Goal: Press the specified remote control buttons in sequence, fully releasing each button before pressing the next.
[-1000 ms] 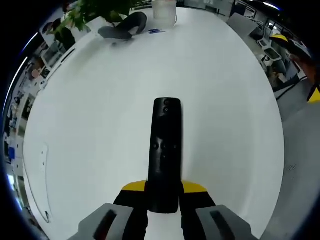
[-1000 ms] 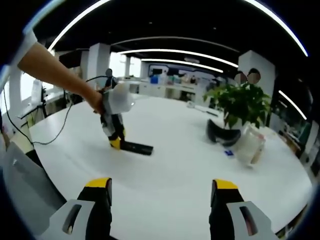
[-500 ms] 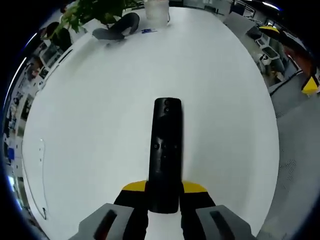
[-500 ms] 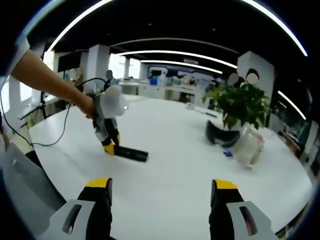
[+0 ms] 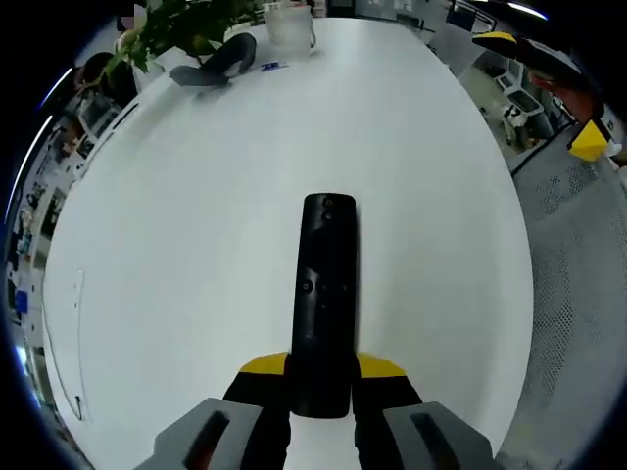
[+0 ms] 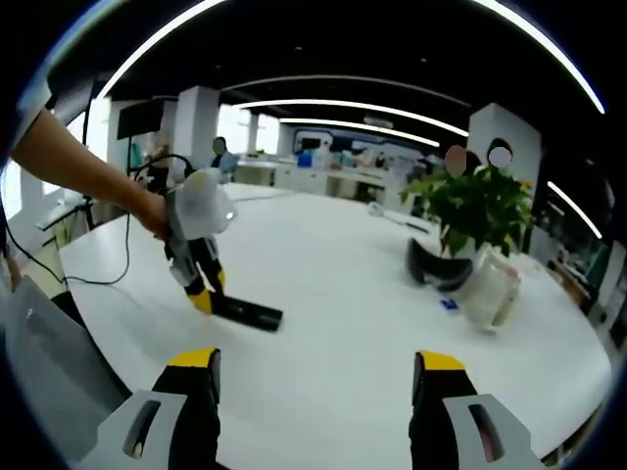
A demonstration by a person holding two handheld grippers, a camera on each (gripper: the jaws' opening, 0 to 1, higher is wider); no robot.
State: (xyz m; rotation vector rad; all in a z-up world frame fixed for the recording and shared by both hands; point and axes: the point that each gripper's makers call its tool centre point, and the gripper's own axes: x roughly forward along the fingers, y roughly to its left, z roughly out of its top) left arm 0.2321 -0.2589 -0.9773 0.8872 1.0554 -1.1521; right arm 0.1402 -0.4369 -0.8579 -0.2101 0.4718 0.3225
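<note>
White table (image 5: pixel 176 245): large, round-ended, bare over most of its top; in the right gripper view it spreads across the middle ground (image 6: pixel 353 323). Potted plant (image 6: pixel 470 211): green, at the far end of the table, with a dark curved headset (image 6: pixel 436 266) and a clear plastic container (image 6: pixel 487 286) just beside it; the same group sits at the top of the left gripper view, plant (image 5: pixel 176 24), headset (image 5: pixel 211 64), container (image 5: pixel 289 24), a little higher and further left in that view than a second ago, a shift of the camera. Left gripper (image 5: pixel 321 377): yellow-tipped jaws closed narrow on the near end of the remote control (image 5: pixel 324 299), which points straight away along the jaws, buttons up, just as a second ago. In the right gripper view this gripper (image 6: pixel 201 294) with its remote (image 6: pixel 247 313) stands lower and further left than a second ago, the remote now touching or just above the table. Right gripper (image 6: pixel 315 382): jaws spread wide, nothing between them, held above the near table edge, unchanged.
</note>
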